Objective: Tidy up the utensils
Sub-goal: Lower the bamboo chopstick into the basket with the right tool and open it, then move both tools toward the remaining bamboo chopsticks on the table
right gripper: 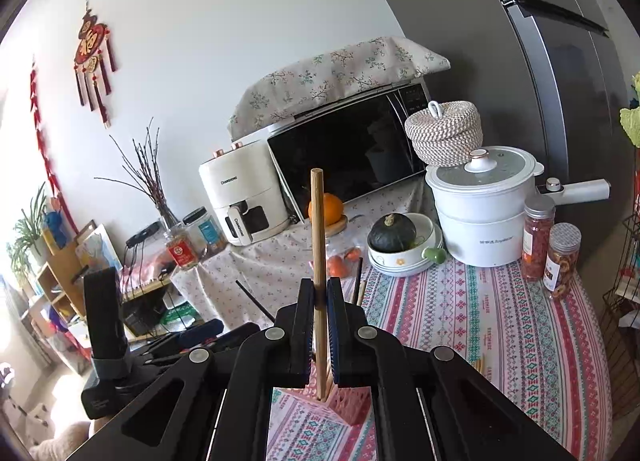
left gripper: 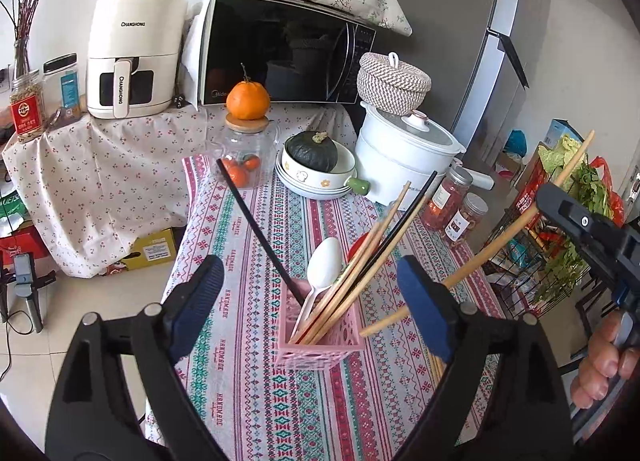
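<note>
A pink utensil basket [left gripper: 320, 345] stands on the surface [left gripper: 248, 401], which is covered with a patterned cloth in pink, green and white. Inside the basket lean a white plastic spoon [left gripper: 325, 261], several wooden chopsticks [left gripper: 372, 257] and two black chopsticks, one [left gripper: 260, 229] tilted to the left of the basket and one [left gripper: 404, 229] tilted to the right. The left hand-held gripper [left gripper: 310, 309] is just in front of the basket with its blue pads [left gripper: 200, 301] wide apart, and nothing is between them; the basket and its contents show through the gap. The right hand-held gripper [right gripper: 320, 325] has its jaws closed tight on one wooden chopstick [right gripper: 318, 237]. In the right wrist view this chopstick stands nearly upright, with its lower end at the top of the basket [right gripper: 340, 401]. In the left wrist view the same chopstick [left gripper: 500, 237] goes slanted from the right side of the basket up to the right gripper, and fingers [left gripper: 600, 365] of the person are seen on its handle. More wooden chopsticks [left gripper: 436, 365] lie on the surface just to the right of the basket. Behind the basket are a stack of white dishes [left gripper: 316, 177] with a dark green squash [left gripper: 312, 151] on top, a glass jar [left gripper: 244, 157] with small oranges inside, and a white electric pot [left gripper: 404, 153].
</note>
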Action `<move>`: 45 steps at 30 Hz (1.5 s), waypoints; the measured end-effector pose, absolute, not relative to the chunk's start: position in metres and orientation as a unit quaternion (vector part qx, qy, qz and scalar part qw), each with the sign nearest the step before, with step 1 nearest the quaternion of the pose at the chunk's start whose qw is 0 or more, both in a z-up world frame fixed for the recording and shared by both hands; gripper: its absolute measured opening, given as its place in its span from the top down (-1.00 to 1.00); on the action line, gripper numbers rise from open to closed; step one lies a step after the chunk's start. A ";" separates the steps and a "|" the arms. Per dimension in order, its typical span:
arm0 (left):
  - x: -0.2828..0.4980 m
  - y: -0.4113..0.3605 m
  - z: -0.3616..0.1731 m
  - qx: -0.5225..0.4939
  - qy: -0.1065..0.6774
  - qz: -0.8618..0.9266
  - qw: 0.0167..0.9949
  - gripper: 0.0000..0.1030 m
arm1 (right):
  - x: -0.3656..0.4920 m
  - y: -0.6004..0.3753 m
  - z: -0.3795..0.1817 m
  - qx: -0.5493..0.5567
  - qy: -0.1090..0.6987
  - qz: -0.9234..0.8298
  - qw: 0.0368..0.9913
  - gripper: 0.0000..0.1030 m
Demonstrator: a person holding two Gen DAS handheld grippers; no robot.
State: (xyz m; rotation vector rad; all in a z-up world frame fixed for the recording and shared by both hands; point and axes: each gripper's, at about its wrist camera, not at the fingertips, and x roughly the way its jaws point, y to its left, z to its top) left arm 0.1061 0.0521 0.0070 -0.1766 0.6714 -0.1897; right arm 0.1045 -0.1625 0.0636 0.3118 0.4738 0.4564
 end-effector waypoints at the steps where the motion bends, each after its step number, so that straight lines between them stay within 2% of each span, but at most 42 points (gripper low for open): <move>1: 0.105 0.055 0.004 -0.087 0.336 -0.087 0.934 -0.86 | 0.107 -0.160 0.062 0.153 0.231 0.223 0.934 0.88; 10: 0.098 0.076 -0.023 -0.106 0.391 -0.064 0.912 -0.93 | 0.128 -0.136 0.034 0.135 0.250 0.217 0.934 0.88; 21: 0.094 0.069 -0.031 -0.103 0.409 -0.070 0.904 -0.94 | 0.134 -0.124 0.004 0.117 0.295 0.215 0.923 0.84; 23: 0.093 0.067 -0.030 -0.102 0.410 -0.072 0.903 -0.94 | 0.131 -0.128 0.007 0.116 0.294 0.213 0.925 0.70; 26: 0.091 0.062 -0.028 -0.103 0.409 -0.075 0.903 -0.94 | 0.124 -0.138 0.015 0.119 0.284 0.208 0.928 0.22; 27: 0.090 0.060 -0.028 -0.104 0.408 -0.077 0.904 -0.95 | 0.121 -0.143 0.018 0.123 0.280 0.206 0.930 0.00; 31: 0.085 0.052 -0.025 -0.101 0.404 -0.081 0.905 -0.98 | 0.111 -0.163 0.027 0.130 0.281 0.188 0.932 -0.35; 34: 0.080 0.044 -0.025 -0.091 0.402 -0.079 0.908 -0.98 | 0.102 -0.178 0.031 0.117 0.282 0.157 0.939 -0.55; 41: 0.068 0.015 -0.026 -0.049 0.394 -0.095 0.913 -0.98 | 0.088 -0.223 0.028 0.107 0.310 0.101 0.939 -0.78; 43: 0.064 0.006 -0.027 -0.035 0.388 -0.095 0.916 -0.98 | 0.083 -0.238 0.025 0.111 0.312 0.087 0.940 -0.93; 45: 0.061 -0.002 -0.027 -0.024 0.384 -0.095 0.918 -0.98 | 0.079 -0.251 0.022 0.116 0.314 0.075 0.939 -1.00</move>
